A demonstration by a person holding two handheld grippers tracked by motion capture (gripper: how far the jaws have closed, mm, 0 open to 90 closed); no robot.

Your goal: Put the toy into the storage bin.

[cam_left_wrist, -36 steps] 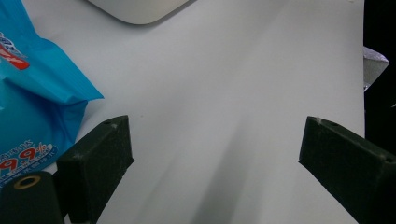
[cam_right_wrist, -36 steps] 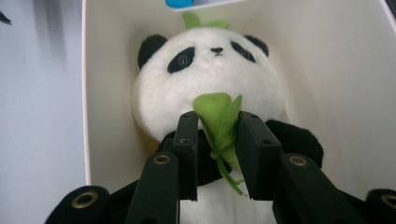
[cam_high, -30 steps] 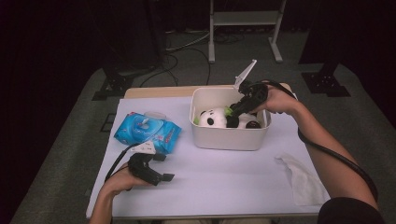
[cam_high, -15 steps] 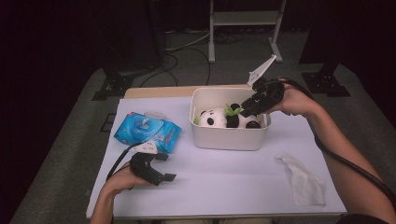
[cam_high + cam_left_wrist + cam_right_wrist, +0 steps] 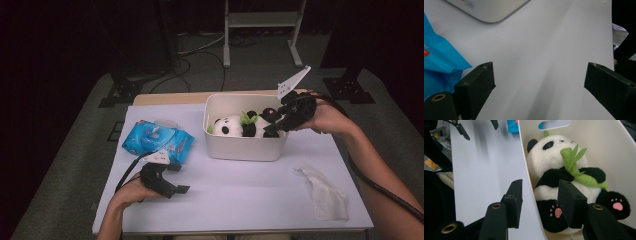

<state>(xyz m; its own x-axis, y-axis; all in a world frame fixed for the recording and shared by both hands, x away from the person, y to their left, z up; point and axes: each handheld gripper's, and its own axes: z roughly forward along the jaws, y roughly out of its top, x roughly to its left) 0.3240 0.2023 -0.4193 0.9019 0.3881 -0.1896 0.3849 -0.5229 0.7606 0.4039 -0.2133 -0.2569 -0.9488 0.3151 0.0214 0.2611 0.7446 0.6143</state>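
A plush panda [image 5: 235,126] with a green bamboo sprig lies in the white bin [image 5: 245,147] at the table's middle back. My right gripper [image 5: 280,122] hovers at the bin's right end, just above the rim. Its jaws have just been opening and press on nothing. In the right gripper view the right gripper [image 5: 540,182] looks down with one jaw over the panda [image 5: 559,170] and the other outside the bin's wall [image 5: 604,142]. My left gripper [image 5: 179,178] rests on the table at front left, open and bare. The left gripper [image 5: 540,67] frames bare tabletop.
A blue pack of wipes [image 5: 157,140] lies left of the bin, just behind the left gripper, and shows as blue wrapping [image 5: 439,60] beside the left jaw. A crumpled white tissue [image 5: 325,192] lies at front right. The bin's corner [image 5: 489,10] is ahead of the left gripper.
My right gripper has drawn back to the right and risen a little from over the panda, with its jaws wider apart. The panda stays in the bin. The left hand has kept still.
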